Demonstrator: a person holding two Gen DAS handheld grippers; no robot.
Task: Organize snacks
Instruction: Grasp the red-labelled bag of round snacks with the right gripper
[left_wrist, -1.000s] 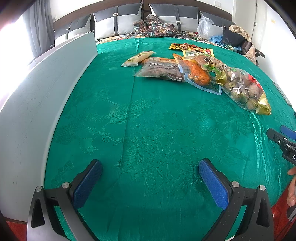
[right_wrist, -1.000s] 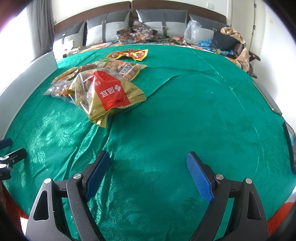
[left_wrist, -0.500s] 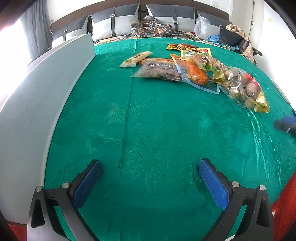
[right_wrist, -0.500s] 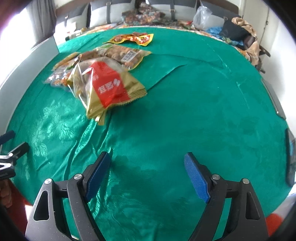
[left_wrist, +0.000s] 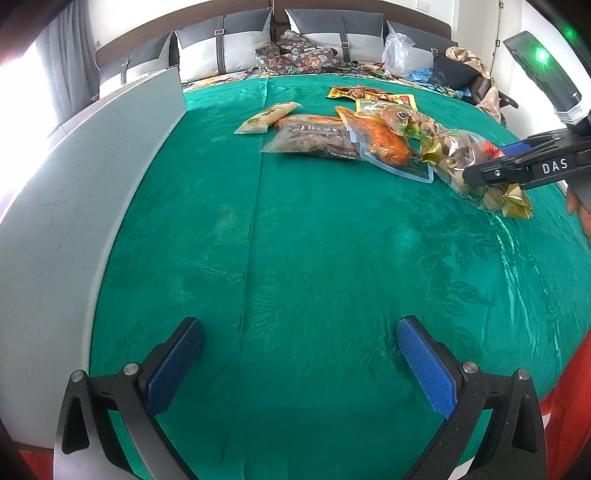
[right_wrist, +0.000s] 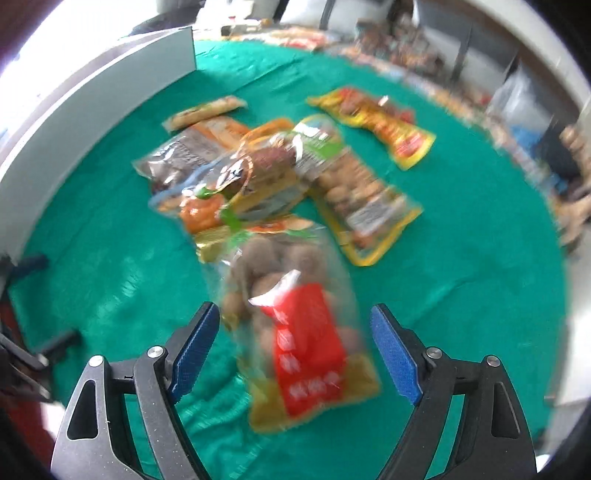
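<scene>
A pile of snack bags lies on the green cloth (left_wrist: 295, 240). It holds a pale long bar (left_wrist: 267, 117), a dark brown bag (left_wrist: 314, 138), an orange pack (left_wrist: 380, 146) and a clear gold-edged bag of round brown snacks (left_wrist: 454, 155). My left gripper (left_wrist: 299, 365) hovers open over bare cloth, well short of the pile. My right gripper (right_wrist: 295, 350) is open just above the gold-edged bag with the red label (right_wrist: 299, 332). The bag shows between its blue pads, which stand apart from it. This view is blurred. The right gripper (left_wrist: 491, 162) also enters the left wrist view from the right.
A grey-white panel (left_wrist: 74, 184) runs along the cloth's left side. Behind the pile lie a yellow-red packet (right_wrist: 380, 125) and a yellow-edged nut bag (right_wrist: 362, 199). Pillows (left_wrist: 229, 48), a plastic bag (left_wrist: 399, 51) and clothes sit at the back.
My right gripper has swung left and rolled, from bare cloth to over the gold-edged bag, staying open. It now shows large in the left wrist view. My left gripper has stayed put.
</scene>
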